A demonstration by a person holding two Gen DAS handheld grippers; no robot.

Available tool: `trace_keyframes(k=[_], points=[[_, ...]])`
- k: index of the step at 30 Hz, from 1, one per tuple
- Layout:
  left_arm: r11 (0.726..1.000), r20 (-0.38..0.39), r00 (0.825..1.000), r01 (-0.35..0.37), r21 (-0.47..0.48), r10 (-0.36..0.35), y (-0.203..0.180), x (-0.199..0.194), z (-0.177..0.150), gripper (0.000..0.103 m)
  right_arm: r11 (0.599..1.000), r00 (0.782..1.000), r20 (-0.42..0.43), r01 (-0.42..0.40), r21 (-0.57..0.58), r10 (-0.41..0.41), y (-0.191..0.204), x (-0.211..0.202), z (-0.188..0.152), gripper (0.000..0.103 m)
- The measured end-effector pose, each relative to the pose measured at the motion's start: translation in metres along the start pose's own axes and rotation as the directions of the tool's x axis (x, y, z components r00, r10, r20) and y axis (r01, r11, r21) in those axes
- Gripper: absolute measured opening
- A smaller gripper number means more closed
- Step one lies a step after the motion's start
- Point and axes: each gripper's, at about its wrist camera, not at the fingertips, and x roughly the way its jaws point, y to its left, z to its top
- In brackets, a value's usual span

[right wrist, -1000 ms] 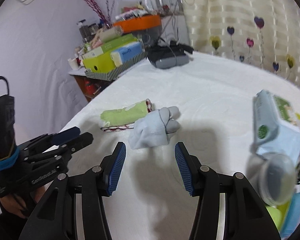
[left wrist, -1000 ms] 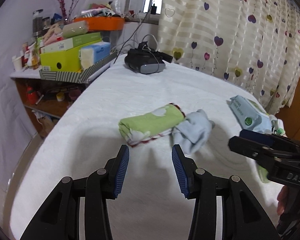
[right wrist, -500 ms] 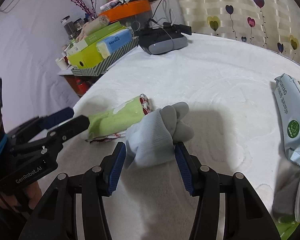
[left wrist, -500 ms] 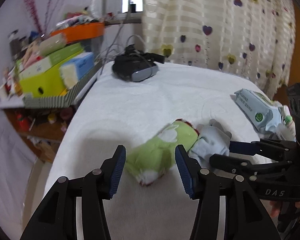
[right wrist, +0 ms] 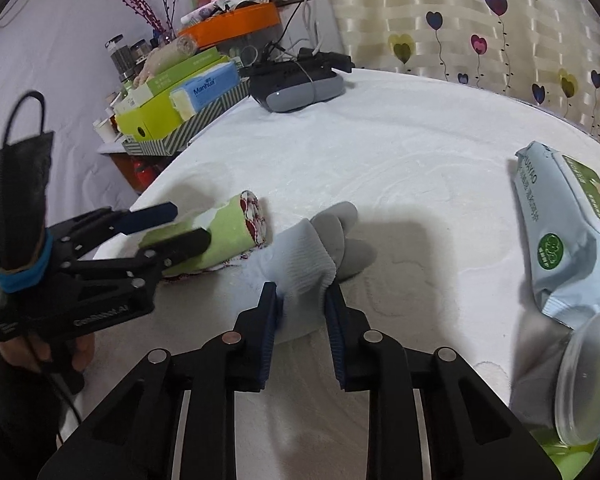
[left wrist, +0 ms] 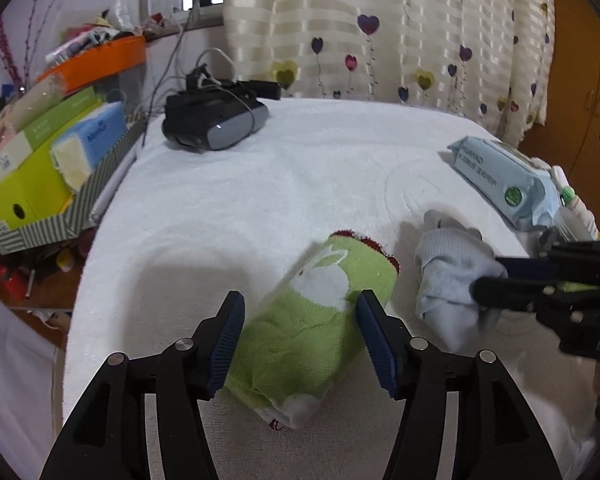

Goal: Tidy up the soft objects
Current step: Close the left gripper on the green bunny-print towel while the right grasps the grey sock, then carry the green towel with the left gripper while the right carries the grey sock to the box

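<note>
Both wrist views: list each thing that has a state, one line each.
left gripper: jaws wide, just opening, straddling the roll, not clamped.
right gripper: just closing, pads pinching the socks.
green towel roll: rolled up, lying on the bed.
blue-grey socks: bundled, resting on the bed.
wipes pack: closed, lying flat.

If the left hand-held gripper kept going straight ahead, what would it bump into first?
Most likely the green rolled towel, which already lies between the open jaws of the left hand-held gripper. The white bed cover lies right under it, though depth is hard to judge.
</note>
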Motion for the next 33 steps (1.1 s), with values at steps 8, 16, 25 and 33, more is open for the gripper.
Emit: trace_keyframes(k=[8,16,25,33], points=[[0.999,-0.040,0.999,0.002,0.038,0.000,-0.006,0.010,-0.005,0.063,1.000,1.000,0.001,-0.003,0.002,0.003,-0.001,-0.001,0.000,0.025],[0.995,-0.049,0.998,-0.042,-0.086,0.037,-0.007,-0.005,-0.009,0.039,1.000,1.000,-0.012,-0.001,0.020,0.002,-0.003,0.002,-0.001,0.036],[0.977,-0.046,0.998,-0.041,-0.208,0.033,-0.012,-0.020,-0.019,0.036,0.999,0.998,-0.060,-0.007,0.043,0.010,-0.003,0.020,0.000,0.049],[0.967,-0.034,0.996,-0.084,-0.241,0.078,-0.025,-0.028,-0.025,0.036,0.999,1.000,0.002,-0.031,0.030,0.031,-0.004,0.005,-0.004,0.026]])
